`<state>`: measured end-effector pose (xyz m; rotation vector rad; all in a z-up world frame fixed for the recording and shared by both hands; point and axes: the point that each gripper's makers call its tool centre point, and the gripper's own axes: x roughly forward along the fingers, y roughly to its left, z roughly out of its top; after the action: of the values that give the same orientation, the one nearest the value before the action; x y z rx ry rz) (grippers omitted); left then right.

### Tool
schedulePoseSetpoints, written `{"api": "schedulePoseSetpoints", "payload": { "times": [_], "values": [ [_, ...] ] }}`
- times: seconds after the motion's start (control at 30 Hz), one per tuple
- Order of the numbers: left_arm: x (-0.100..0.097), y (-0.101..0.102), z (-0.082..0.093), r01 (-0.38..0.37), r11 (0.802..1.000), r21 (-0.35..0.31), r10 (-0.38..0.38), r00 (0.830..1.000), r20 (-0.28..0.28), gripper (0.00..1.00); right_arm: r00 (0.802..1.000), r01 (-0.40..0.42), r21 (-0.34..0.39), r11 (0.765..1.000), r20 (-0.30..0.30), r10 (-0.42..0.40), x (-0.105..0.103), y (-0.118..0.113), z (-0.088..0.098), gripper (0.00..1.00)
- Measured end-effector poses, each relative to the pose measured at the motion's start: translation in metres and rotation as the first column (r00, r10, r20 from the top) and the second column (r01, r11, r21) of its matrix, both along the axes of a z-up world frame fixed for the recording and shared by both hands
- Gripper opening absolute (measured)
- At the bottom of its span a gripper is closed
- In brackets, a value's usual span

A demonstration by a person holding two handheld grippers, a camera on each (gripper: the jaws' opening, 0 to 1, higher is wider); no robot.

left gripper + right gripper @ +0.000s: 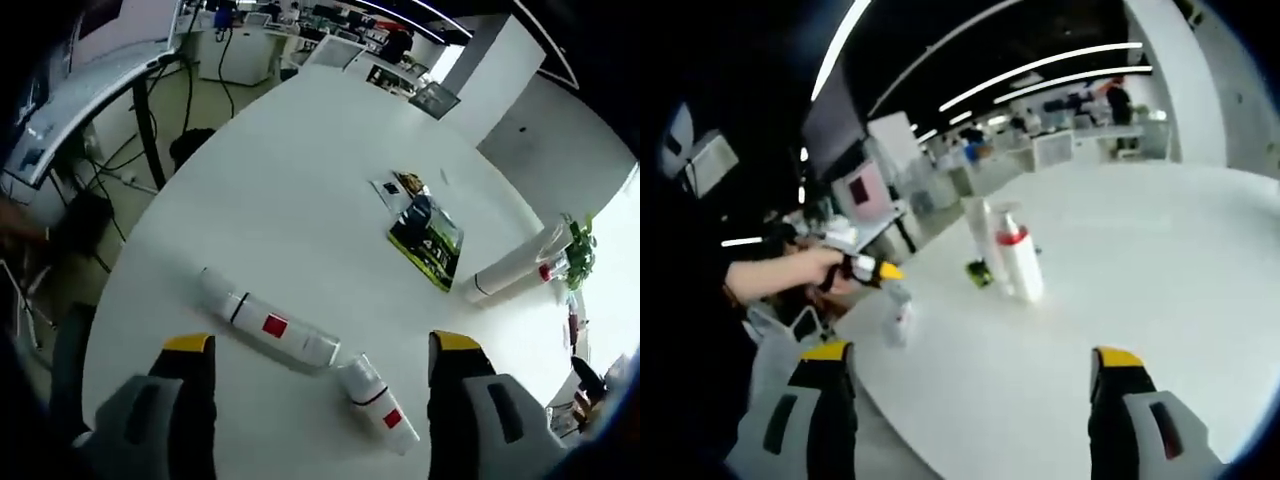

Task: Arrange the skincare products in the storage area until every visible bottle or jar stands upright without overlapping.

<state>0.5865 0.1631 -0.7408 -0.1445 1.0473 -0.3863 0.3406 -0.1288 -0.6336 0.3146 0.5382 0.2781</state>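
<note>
White table (300, 170) in an open office – two bottles lie flat between the wide-open left gripper (325, 365) fingers: long bottle (268, 322), short bottle (376, 402). Likely light, slick plastic – grip mid-body. Right gripper (970, 370) open, empty

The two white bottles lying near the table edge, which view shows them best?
The left gripper view: both lying bottles, the long one and the short one, lie on the white table between the open left gripper. The right gripper view shows one small and blurred.
</note>
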Motion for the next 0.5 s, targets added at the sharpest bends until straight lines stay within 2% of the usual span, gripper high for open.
{"api": "schedulePoseSetpoints", "payload": {
  "times": [0.23,0.3,0.5],
  "values": [
    [0.007,0.004,-0.010,-0.013,0.999,0.049,0.012,1.000,0.018,0.69,1.000,0.007,0.009,1.000,-0.003,-0.007,0.000,-0.003,-0.001,0.96],
    [0.009,0.006,-0.014,-0.005,0.997,0.079,0.003,1.000,0.025,0.70,1.000,0.008,0.010,1.000,-0.008,-0.008,-0.001,-0.003,-0.003,0.96],
    [0.018,0.012,-0.022,-0.029,0.993,0.111,0.025,0.999,0.035,0.66,1.000,0.006,0.016,1.000,-0.020,-0.006,0.001,-0.002,-0.007,0.95]
  ]
}}
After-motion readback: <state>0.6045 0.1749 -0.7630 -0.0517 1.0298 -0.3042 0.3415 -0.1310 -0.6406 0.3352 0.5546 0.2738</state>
